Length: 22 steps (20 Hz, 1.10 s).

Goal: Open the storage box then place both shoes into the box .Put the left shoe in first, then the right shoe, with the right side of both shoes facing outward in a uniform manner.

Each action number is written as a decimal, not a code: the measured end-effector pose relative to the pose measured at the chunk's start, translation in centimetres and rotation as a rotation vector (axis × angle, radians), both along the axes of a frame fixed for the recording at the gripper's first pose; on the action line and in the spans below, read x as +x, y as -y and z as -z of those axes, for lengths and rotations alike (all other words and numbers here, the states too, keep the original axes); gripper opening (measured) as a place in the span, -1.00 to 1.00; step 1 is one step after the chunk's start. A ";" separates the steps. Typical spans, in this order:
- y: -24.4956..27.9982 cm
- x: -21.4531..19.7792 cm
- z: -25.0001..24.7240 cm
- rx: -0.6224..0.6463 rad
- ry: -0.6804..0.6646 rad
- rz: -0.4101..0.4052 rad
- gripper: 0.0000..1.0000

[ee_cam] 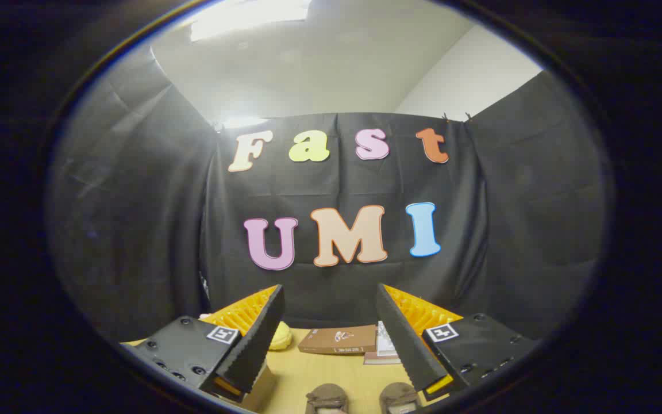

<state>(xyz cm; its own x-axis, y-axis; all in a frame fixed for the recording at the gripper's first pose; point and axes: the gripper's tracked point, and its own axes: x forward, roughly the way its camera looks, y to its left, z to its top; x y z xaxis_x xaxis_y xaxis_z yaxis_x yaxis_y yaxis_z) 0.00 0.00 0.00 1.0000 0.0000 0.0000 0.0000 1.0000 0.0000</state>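
My gripper (329, 293) is held up above a wooden table (331, 371), open, with nothing between its fingers. Two brown shoes stand side by side below the fingers at the table's near edge: one (326, 398) on the left, the other (399, 397) on the right, only their tops showing. A flat brown box (339, 340) lies on the table beyond the fingers, near the booth's back wall, its lid closed.
A yellow soft object (281, 337) peeks out behind the left finger. A white and reddish item (384, 348) lies beside the brown box on its right, partly hidden by the right finger. A cardboard-coloured corner (262, 388) shows under the left finger.
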 end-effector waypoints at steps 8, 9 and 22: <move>0.3 1.1 0.6 -0.025 -0.026 -0.011 1.00; 0.3 1.2 0.6 -0.030 -0.026 -0.011 1.00; 0.8 1.8 1.4 -0.047 -0.047 -0.017 1.00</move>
<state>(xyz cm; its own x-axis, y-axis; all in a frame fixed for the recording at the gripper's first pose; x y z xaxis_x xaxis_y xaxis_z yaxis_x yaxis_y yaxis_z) 1.81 -0.84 -1.44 0.9988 0.0155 -0.0474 -0.0178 0.9987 -0.0470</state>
